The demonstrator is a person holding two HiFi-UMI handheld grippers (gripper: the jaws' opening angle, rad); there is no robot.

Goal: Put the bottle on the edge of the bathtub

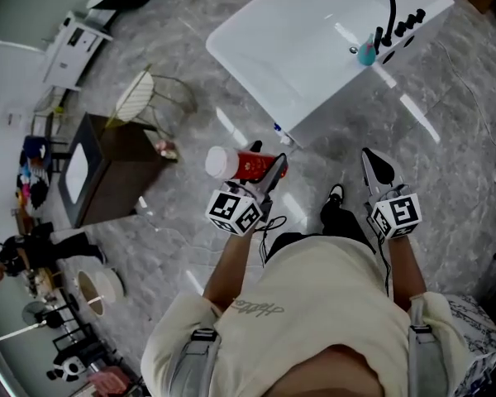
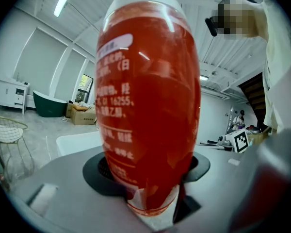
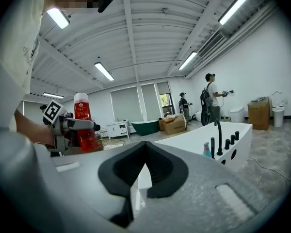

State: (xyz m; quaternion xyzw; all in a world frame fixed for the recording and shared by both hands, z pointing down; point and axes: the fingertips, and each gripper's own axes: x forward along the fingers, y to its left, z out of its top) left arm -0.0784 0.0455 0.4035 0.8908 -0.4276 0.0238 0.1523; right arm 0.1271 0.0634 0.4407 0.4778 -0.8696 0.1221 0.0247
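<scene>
Facing the near end of the white bathtub (image 1: 260, 44), the red bottle (image 1: 241, 165) was held pinched in the left gripper (image 1: 274, 167). It was kept upright, white cap uppermost, above the marbled floor (image 1: 190, 238) and not yet on the rim. The right gripper (image 1: 377, 166) was carried alongside, its jaws pressed together on nothing. A small teal bottle (image 1: 365, 53) was seen beside the black tap (image 1: 388, 8).

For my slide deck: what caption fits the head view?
Near a white bathtub, the left gripper holds a red bottle; the right gripper is shut and empty.
</scene>
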